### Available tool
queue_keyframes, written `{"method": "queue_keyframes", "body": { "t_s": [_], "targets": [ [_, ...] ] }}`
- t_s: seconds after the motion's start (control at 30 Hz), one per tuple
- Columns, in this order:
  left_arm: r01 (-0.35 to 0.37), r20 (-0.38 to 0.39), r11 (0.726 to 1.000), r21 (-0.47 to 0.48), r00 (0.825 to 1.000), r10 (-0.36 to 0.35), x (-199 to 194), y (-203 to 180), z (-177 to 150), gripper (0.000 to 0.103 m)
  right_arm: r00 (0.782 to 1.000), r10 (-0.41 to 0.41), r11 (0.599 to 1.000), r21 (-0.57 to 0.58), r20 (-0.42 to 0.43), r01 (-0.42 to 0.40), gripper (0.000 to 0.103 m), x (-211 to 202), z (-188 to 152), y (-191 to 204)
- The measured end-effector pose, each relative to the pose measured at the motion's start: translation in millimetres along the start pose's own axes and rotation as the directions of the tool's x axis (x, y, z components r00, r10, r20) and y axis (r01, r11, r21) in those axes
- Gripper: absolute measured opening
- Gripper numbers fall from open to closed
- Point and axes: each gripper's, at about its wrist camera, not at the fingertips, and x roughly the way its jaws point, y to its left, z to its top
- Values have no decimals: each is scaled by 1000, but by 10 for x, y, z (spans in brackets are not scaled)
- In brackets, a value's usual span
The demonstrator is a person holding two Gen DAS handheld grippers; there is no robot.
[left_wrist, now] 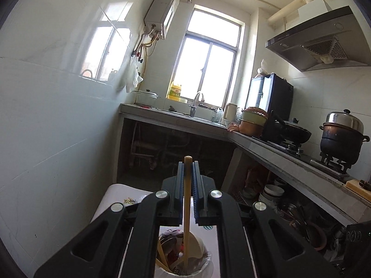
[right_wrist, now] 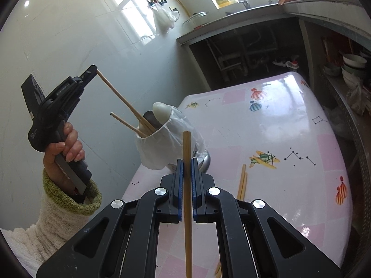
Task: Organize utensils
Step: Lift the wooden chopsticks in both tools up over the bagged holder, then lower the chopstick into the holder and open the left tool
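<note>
My left gripper point(left_wrist: 187, 164) is shut on a wooden chopstick point(left_wrist: 187, 199) whose lower end reaches down into the bag-lined utensil cup point(left_wrist: 204, 264). In the right wrist view that left gripper point(right_wrist: 94, 68) is raised left of the cup point(right_wrist: 160, 143), gripping the chopstick point(right_wrist: 120, 97) by its top end. A second chopstick point(right_wrist: 126, 125) and spoons point(right_wrist: 158, 113) stand in the cup. My right gripper point(right_wrist: 187, 162) is shut on another chopstick point(right_wrist: 187, 197), held just in front of the cup. Two more chopsticks point(right_wrist: 242, 183) lie on the table point(right_wrist: 278, 125).
The cup stands at the table's left edge beside a tiled wall point(right_wrist: 69, 34). A person's hand point(right_wrist: 67, 146) in a fleece sleeve holds the left gripper. Behind the table run a counter with sink point(left_wrist: 192, 115), stove and pots point(left_wrist: 340, 134), with bowls point(right_wrist: 352, 62) on shelves underneath.
</note>
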Motion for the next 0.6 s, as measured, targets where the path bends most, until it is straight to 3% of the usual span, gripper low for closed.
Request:
{"method": "queue_keyframes", "body": {
  "t_s": [0.4, 0.6],
  "targets": [
    [-48, -171, 992, 115, 983, 67, 316, -160, -523, 6, 999, 34, 999, 36, -5, -34, 5, -9, -72, -160],
    [-52, -184, 992, 119, 980, 73, 276, -129, -532, 6, 999, 32, 999, 33, 4, -32, 5, -38, -52, -145]
  ]
}}
